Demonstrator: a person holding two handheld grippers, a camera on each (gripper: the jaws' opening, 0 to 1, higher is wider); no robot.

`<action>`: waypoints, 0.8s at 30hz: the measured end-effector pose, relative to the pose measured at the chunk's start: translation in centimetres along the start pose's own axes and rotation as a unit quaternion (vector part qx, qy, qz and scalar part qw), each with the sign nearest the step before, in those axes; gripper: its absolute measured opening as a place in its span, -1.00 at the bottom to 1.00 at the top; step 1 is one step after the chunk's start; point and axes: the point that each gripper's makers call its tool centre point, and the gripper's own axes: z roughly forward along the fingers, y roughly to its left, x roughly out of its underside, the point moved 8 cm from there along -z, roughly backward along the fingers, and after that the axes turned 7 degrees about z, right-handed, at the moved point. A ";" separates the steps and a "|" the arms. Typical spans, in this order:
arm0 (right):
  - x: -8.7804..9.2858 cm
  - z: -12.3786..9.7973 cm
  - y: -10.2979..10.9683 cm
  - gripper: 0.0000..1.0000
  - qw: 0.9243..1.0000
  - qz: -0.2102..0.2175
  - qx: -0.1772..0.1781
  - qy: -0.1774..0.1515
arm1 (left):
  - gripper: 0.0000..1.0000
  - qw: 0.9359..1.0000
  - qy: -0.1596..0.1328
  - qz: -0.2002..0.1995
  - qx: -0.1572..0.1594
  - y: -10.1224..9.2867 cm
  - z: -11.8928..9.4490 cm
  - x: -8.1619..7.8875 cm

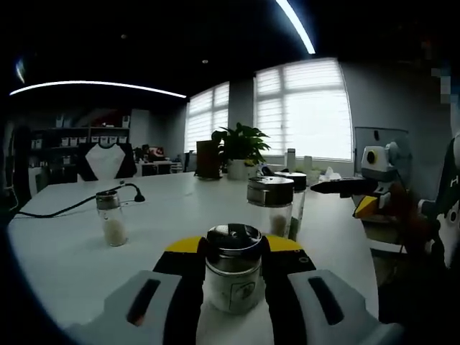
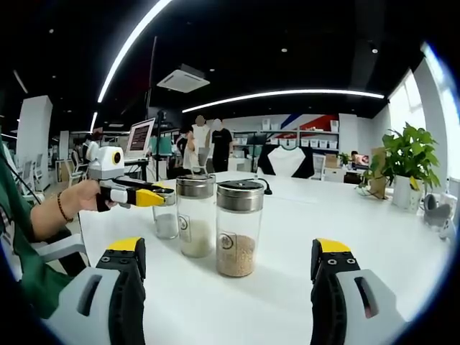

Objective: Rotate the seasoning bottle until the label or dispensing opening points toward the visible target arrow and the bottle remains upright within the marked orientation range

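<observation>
1. A clear glass seasoning bottle with a chrome cap (image 1: 233, 267) is clamped upright between the left gripper's (image 1: 233, 287) jaws.
2. The right gripper (image 2: 228, 277) is held spread apart, nothing between its jaws.
3. Two taller glass jars (image 2: 239, 228) are seen on the white table (image 2: 374, 237), just beyond it.

Two low gripper cameras facing across one white table (image 1: 65, 251)

The left gripper view looks close over the tabletop toward the windows (image 1: 302, 111); the right gripper view faces the shelved office wall. Both share the two tall jars (image 2: 239, 228) and the plant (image 1: 241, 147).
</observation>
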 end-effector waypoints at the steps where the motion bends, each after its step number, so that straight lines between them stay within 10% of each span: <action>1: 0.0 0.0 0.0 0.96 1.000 0.000 0.001 0.000 | -0.36 1.000 0.000 0.002 -0.003 -0.1 0.0 0.0; 24: 0.0 -0.1 -0.2 0.95 1.000 0.002 0.003 0.001 | -0.36 0.997 -0.005 -0.003 -0.076 -1.0 -0.3 0.1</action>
